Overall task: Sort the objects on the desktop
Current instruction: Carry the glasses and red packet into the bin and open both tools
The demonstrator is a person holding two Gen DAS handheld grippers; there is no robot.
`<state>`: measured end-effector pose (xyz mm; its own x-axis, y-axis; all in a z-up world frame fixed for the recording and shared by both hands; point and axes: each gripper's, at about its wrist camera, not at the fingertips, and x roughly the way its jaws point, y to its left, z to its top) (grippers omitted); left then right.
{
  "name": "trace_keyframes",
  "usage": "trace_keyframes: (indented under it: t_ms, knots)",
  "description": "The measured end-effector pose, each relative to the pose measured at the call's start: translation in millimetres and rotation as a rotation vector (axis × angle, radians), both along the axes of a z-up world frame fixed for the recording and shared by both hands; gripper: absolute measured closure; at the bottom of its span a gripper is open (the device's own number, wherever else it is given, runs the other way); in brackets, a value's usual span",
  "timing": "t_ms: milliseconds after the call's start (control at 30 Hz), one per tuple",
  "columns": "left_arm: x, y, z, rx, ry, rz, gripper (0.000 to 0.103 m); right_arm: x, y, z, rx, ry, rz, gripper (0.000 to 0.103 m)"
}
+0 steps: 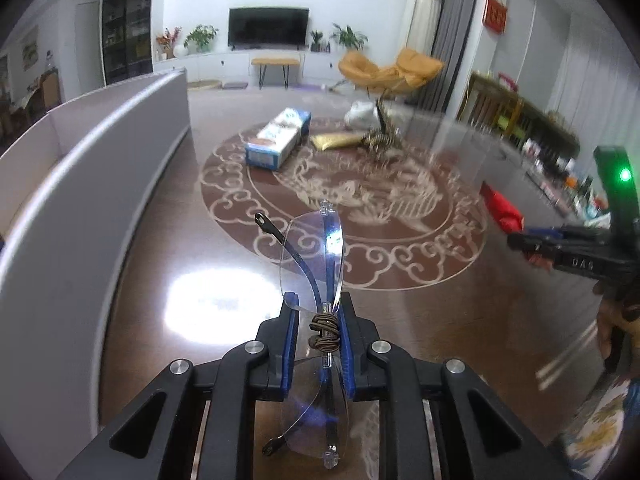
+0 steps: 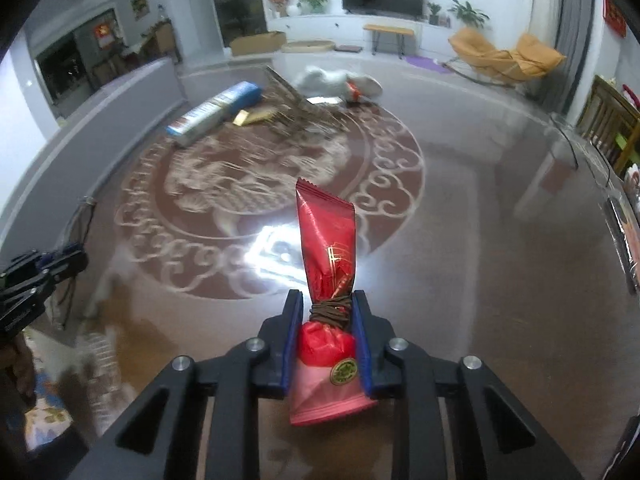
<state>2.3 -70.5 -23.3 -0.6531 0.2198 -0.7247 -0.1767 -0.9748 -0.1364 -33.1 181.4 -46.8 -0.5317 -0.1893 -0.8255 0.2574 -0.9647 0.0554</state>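
Clear glasses (image 1: 316, 248) with blue temples stick out upright from my left gripper (image 1: 320, 312), whose blue pads are shut on the bridge. A red snack packet (image 2: 326, 248) stands up between the pads of my right gripper (image 2: 326, 304), which is shut on its lower part. Both are held above the glossy brown table (image 1: 400, 272) with its pale round ornament. In the left wrist view my right gripper (image 1: 532, 246) shows at the right edge with the red packet (image 1: 502, 210). In the right wrist view my left gripper (image 2: 60, 264) appears at the far left.
A white box (image 1: 100, 152) with tall walls stands along the table's left side. At the far end lie a blue-and-white carton (image 2: 216, 110), a gold packet (image 2: 256, 116), a wooden slatted piece (image 2: 296, 112) and a white bag (image 2: 336, 82).
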Motion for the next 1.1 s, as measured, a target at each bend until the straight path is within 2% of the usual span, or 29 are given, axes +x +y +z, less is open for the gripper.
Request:
trace_keyframes:
  t_ms: [233, 400, 500, 600, 667, 800, 900, 1000, 1033, 1067, 1100]
  knots:
    - [30, -31, 48, 0.115, 0.089, 0.040, 0.085, 18, -40, 52, -0.111, 0.062, 0.086, 0.078]
    - [45, -82, 87, 0.187, 0.123, 0.089, 0.085, 19, -113, 98, -0.217, 0.104, 0.218, 0.078]
    - [49, -128, 108, 0.177, 0.141, 0.148, 0.085, 13, -169, 121, -0.282, 0.114, 0.309, 0.078]
    - [48, -179, 123, 0.105, 0.156, 0.236, 0.085, 10, -234, 142, -0.340, 0.118, 0.406, 0.078]
    - [45, -213, 124, 0.079, 0.137, 0.287, 0.085, 8, -274, 149, -0.369, 0.104, 0.461, 0.078]
    - [34, -281, 101, 0.052, 0.035, 0.389, 0.085, 6, -356, 138, -0.373, 0.018, 0.562, 0.078]
    - [31, -320, 75, 0.038, -0.050, 0.439, 0.085, 8, -399, 111, -0.368, -0.083, 0.599, 0.078]
    - [28, -345, 52, 0.069, -0.119, 0.475, 0.084, 11, -432, 79, -0.377, -0.192, 0.616, 0.077]
    - [26, -351, 45, 0.072, -0.145, 0.491, 0.080, 11, -442, 68, -0.366, -0.228, 0.608, 0.076]
    - [24, -358, 36, 0.071, -0.188, 0.511, 0.072, 10, -449, 60, -0.350, -0.253, 0.594, 0.070]
    - [24, -361, 32, 0.068, -0.208, 0.530, 0.043, 10, -454, 53, -0.351, -0.275, 0.578, 0.063]
